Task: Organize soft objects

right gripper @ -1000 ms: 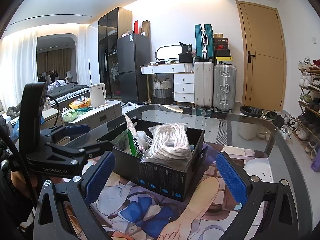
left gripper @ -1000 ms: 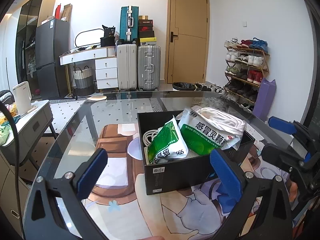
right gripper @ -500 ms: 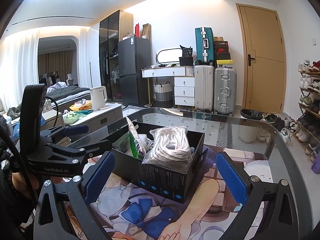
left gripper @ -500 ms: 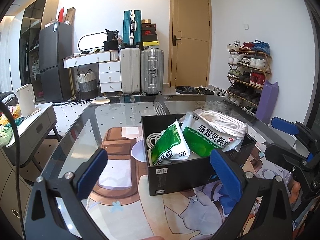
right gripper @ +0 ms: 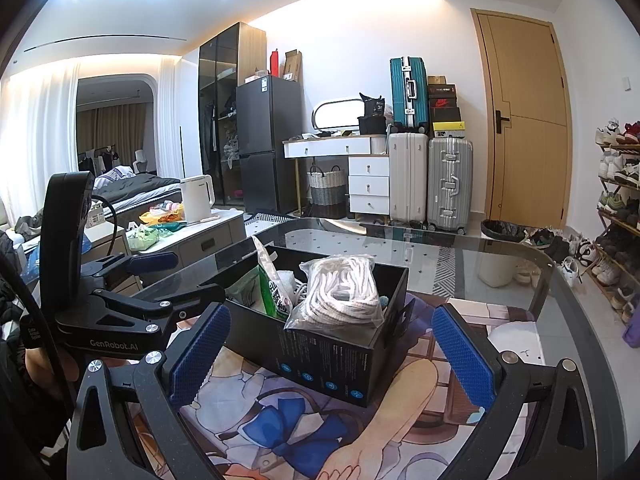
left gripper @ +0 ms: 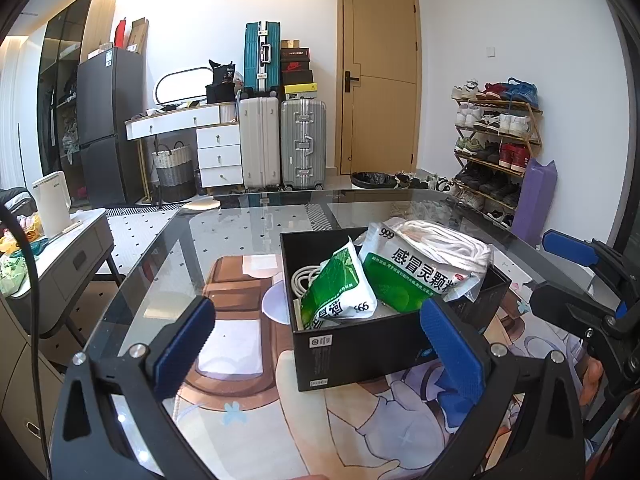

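A lived-in room with suitcases, a shoe rack and a wooden door lies behind a glass tabletop (left gripper: 248,232) that carries a printed cartoon mat (right gripper: 304,420). On the mat stands an open black box (left gripper: 360,344), already packed with soft things: two green-and-white medicine bags (left gripper: 340,292), a coiled white cable (left gripper: 304,276) at the left inner wall, and a clear bag of white rope (right gripper: 340,292) heaped above the rim at the far right end.

Judging from how things lie, the gathering step looks finished or nearly so; no loose soft item shows on the tabletop in either view. The next move probably calls for pressing the bulging bags down so they sit below the rim, or for shifting the box itself, and that would need both tools to close in from opposite sides.

The left gripper (left gripper: 320,348) hangs in front of the box's near wall, its blue fingers (left gripper: 184,344) spread wide, gripping and touching nothing. The right gripper (right gripper: 332,356) faces the box's long side, fingers equally wide apart and empty, the box framed between them but apart from them.
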The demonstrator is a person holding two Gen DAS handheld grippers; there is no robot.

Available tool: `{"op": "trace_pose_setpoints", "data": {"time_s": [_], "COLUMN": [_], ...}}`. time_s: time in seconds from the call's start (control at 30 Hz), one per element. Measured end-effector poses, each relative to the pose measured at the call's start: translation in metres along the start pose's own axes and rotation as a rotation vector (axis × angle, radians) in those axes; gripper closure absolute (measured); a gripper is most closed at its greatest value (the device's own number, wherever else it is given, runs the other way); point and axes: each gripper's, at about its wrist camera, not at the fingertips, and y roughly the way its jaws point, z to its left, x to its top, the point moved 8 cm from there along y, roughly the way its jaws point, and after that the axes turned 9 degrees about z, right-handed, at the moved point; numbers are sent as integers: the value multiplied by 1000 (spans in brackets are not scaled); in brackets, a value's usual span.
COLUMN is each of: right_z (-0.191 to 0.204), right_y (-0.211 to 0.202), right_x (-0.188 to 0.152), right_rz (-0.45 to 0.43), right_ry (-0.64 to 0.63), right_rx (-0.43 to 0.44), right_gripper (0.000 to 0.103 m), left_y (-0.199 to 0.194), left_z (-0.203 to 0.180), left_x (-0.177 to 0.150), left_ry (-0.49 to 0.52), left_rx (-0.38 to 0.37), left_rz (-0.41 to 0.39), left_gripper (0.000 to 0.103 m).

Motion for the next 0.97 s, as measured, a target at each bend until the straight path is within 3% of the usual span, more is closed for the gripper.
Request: {"op": "trace_pose_setpoints", "data": {"time_s": [0.97], "right_z": [-1], "right_y": [0], "right_x": [-1], "right_rz": [0], "right_ry": [0], "right_rx": [1], "right_gripper": [1], "left_y": [-3], "left_z": [2], "left_x": [2], "left_ry": [-3], "left_rx": [9], "left_rz": [-6], "left_gripper": [0]}}
